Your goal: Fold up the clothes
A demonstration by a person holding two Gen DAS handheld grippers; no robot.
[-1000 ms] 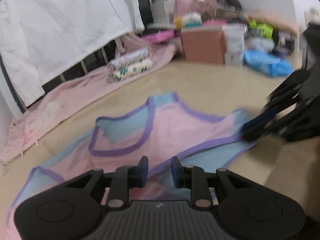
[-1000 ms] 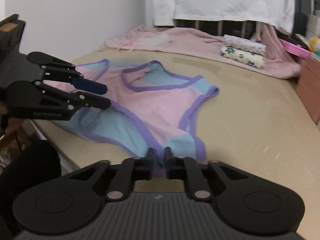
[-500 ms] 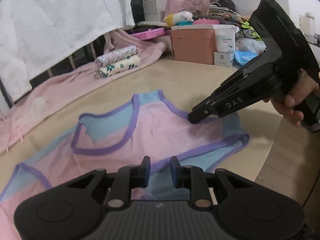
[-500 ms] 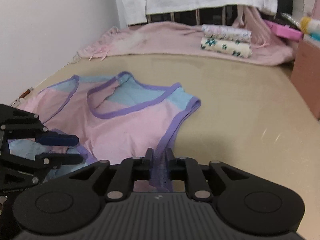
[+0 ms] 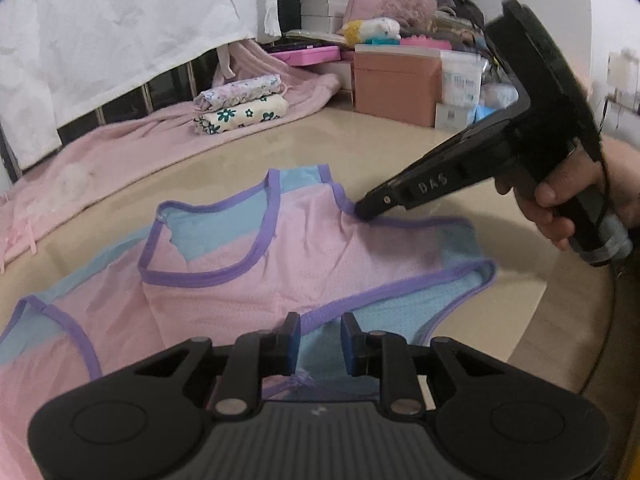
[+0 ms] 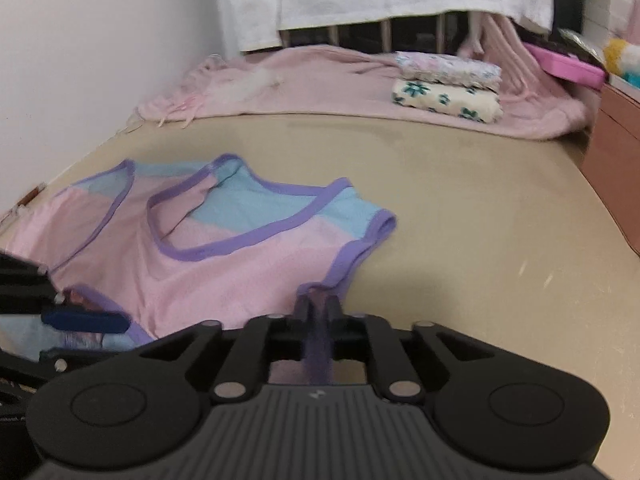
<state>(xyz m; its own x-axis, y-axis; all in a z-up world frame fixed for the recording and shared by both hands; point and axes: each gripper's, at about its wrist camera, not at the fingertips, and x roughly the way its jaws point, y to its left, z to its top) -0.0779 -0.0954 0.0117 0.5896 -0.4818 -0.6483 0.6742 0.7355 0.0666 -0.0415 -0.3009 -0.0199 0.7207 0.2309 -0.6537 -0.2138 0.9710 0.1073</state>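
A pink and light-blue tank top (image 5: 300, 248) with purple trim lies spread on the beige table (image 5: 400, 168). My left gripper (image 5: 320, 340) sits low over its near hem. Its pads stand apart, and the purple trim and blue cloth lie loose in the gap. My right gripper (image 6: 320, 306) holds a strip of purple armhole trim in its narrow gap, and its jaws are opening. In the left wrist view the right gripper (image 5: 360, 212) touches the armhole edge with its tip, and a hand (image 5: 560, 200) holds its handle. The left gripper's blue pad (image 6: 84, 320) shows at the tank top's (image 6: 224, 276) left side.
Two folded floral cloths (image 5: 240, 108) are stacked on a pink blanket (image 5: 120, 148) at the back. A brown box (image 5: 396, 84) and clutter stand at the back right. The table's rounded edge (image 5: 560, 320) runs close on the right. A white wall (image 6: 100, 60) bounds the left.
My right gripper has carried the purple trim inward across the tank top, from its outer corner to the armhole. My left gripper has stayed in place.
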